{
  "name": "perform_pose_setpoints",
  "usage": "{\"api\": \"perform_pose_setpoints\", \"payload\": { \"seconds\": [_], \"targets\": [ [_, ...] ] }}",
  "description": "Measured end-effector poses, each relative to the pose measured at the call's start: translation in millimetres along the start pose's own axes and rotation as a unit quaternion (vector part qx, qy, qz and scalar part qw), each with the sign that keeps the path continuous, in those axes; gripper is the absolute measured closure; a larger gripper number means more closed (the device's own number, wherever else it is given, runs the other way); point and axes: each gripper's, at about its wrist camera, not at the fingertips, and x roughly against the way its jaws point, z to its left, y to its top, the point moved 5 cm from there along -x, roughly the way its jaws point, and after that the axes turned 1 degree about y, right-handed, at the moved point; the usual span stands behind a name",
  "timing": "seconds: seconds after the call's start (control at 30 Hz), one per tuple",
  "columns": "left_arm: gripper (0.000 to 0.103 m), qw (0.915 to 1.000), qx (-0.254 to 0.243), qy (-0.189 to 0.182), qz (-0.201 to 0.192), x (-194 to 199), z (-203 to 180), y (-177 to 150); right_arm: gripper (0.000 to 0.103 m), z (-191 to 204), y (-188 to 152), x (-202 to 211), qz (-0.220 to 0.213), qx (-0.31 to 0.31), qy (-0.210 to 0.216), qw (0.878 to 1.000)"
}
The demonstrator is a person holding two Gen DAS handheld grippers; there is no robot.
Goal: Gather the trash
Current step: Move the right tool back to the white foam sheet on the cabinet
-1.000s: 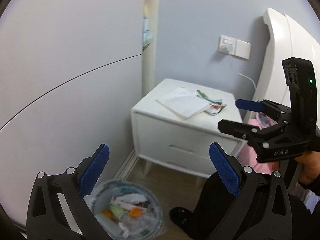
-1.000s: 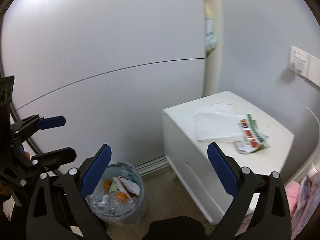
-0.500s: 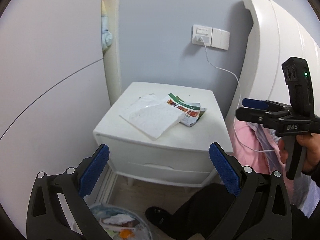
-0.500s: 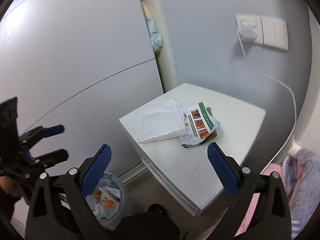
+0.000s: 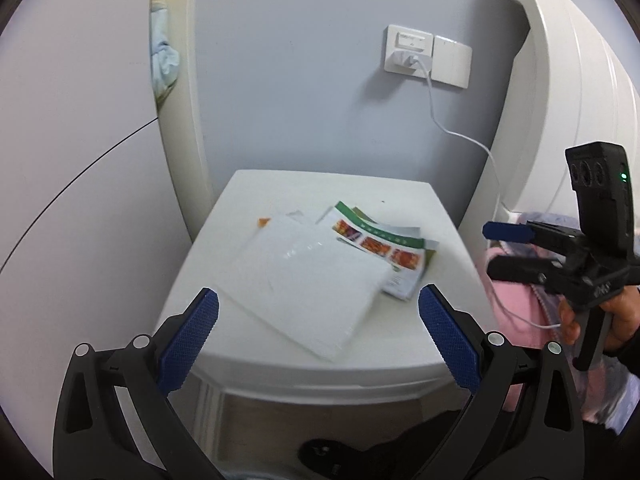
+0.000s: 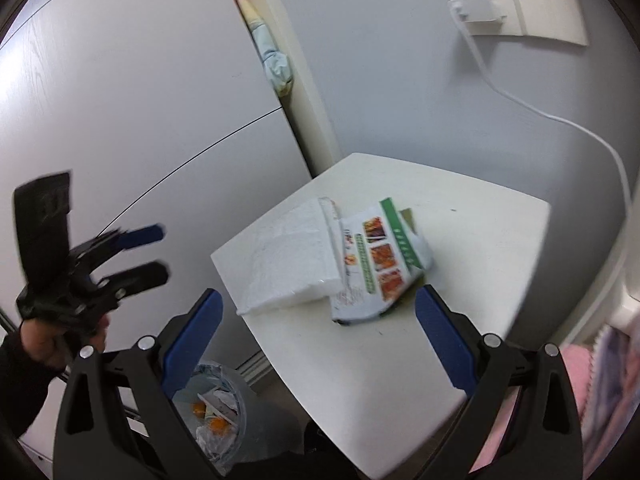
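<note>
Right wrist view: lined bin (image 6: 224, 436) holds wrappers and orange scraps (image 6: 218, 424).

Right tongs (image 6: 318, 334) gape over the nightstand (image 6: 480, 240) — white packet (image 6: 294, 258), leaflet (image 6: 380, 258).

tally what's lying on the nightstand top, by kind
White padded mailer: 1
Printed green-edged wrapper: 1
Small orange scrap: 1
Total: 3, all on the nightstand; neither open claw holds anything.
</note>
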Motion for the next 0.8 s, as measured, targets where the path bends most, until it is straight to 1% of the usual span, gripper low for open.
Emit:
{"api": "perform_pose_setpoints", "payload": {
  "seconds": [0.07,0.1,0.23,0.37,0.53,0.67,0.8],
  "targets": [
    [0.006,0.9999,-0.01,-0.005,0.007,-14,11,7,0.009,4,0,-14,0.006,-0.004,0.01,1.0],
    [0.006,0.9997,-0.014,-0.013,0.013,-21,17,10,0.009,5,0,-18,0.007,-0.007,0.013,1.0],
    [0.006,0.9986,-0.035,-0.028,0.03,-45,32,15,0.009,10,-4,-38,0.021,-0.017,0.017,0.999],
    [0.006,0.9959,-0.046,-0.059,0.051,-69,44,18,0.009,11,-10,-52,0.034,-0.037,0.025,0.998],
    [0.006,0.9923,-0.047,-0.09,0.07,-95,60,19,0.009,8,-17,-64,0.046,-0.063,0.031,0.996],
    [0.006,0.9905,-0.043,-0.104,0.08,-110,67,19,0.009,10,-19,-69,0.05,-0.057,0.023,0.997],
    [0.006,0.9869,-0.058,-0.117,0.094,-125,68,19,0.009,9,-20,-76,0.057,-0.067,0.027,0.996]
  ]
}}
